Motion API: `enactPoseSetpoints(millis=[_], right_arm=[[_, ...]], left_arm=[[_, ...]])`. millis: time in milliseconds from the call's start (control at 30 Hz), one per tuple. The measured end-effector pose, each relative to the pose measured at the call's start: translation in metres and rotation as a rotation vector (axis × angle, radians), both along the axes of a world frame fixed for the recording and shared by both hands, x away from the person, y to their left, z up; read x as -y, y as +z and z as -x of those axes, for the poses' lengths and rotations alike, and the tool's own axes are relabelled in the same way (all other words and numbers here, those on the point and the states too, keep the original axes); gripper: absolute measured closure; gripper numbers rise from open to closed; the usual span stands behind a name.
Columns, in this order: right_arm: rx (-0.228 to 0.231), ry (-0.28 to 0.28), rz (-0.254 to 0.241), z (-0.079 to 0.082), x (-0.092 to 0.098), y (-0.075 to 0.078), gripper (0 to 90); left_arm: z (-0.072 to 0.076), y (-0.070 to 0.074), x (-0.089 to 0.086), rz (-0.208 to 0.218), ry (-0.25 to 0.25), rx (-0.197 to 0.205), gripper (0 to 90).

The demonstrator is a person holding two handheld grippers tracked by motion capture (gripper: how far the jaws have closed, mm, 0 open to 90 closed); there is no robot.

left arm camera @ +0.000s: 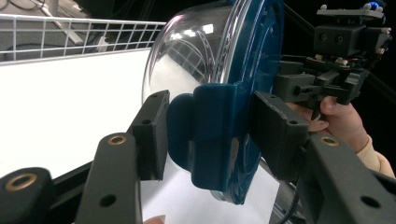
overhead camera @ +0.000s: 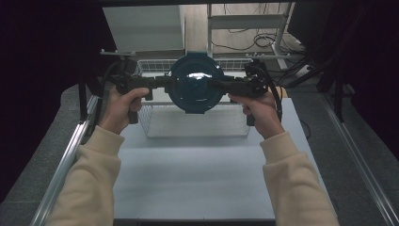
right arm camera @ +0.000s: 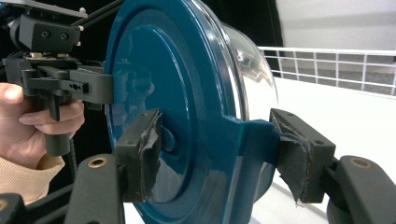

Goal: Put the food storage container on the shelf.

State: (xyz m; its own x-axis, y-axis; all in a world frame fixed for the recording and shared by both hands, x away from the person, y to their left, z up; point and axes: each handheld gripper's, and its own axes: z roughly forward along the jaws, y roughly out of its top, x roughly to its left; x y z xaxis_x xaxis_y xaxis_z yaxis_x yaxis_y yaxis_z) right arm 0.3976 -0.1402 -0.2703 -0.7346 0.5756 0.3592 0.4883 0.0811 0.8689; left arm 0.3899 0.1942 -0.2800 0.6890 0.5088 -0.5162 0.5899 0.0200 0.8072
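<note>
A round container [overhead camera: 196, 82] with a dark blue lid and a clear domed bowl hangs on edge above a white wire basket [overhead camera: 147, 123]. My left gripper [overhead camera: 164, 84] is shut on its left side. In the left gripper view the pads [left arm camera: 152, 135] squeeze a blue latch tab of the container [left arm camera: 219, 60]. My right gripper [overhead camera: 225, 87] is shut on the opposite side. In the right gripper view its worn pads [right arm camera: 140, 154] clamp the blue rim tab of the container [right arm camera: 187, 93]. The lid faces the person and the clear dome faces away.
The basket stands at the far end of a pale table [overhead camera: 197, 174], with its rim [left arm camera: 70, 32] and its far wall [right arm camera: 327, 60] behind the container. A metal frame and loose cables [overhead camera: 263, 40] lie beyond it. Metal rails [overhead camera: 70, 155] run along the table's sides.
</note>
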Motion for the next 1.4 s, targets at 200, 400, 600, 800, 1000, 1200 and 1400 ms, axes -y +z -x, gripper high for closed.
enactPoseSetpoints(millis=[200, 400, 600, 800, 1000, 1200, 1400], right_arm=[[-0.036, -0.003, 0.025, -0.023, -0.001, -0.004, 36.5], [-0.073, -0.001, 0.035, -0.039, -0.003, -0.014, 36.5], [-0.083, -0.006, 0.027, -0.050, -0.003, -0.018, 36.5], [-0.137, -0.013, 0.031, -0.067, -0.003, -0.029, 36.2], [-0.179, -0.070, -0.043, -0.078, -0.004, -0.037, 35.8], [-0.241, -0.131, -0.091, -0.085, -0.005, -0.041, 35.4], [-0.316, -0.175, -0.133, -0.093, -0.005, -0.047, 35.2]], left_arm=[[-0.020, -0.011, 0.000, -0.006, 0.008, -0.034, 47.9], [-0.032, -0.020, 0.001, -0.013, 0.017, -0.059, 47.1], [-0.045, -0.025, 0.001, -0.003, 0.019, -0.074, 47.2], [-0.061, -0.038, 0.001, -0.004, 0.024, -0.121, 46.8], [-0.074, -0.046, 0.000, 0.075, 0.057, -0.172, 46.4], [-0.083, -0.052, 0.001, 0.108, 0.079, -0.206, 44.1], [-0.091, -0.060, 0.001, 0.133, 0.069, -0.252, 41.1]])
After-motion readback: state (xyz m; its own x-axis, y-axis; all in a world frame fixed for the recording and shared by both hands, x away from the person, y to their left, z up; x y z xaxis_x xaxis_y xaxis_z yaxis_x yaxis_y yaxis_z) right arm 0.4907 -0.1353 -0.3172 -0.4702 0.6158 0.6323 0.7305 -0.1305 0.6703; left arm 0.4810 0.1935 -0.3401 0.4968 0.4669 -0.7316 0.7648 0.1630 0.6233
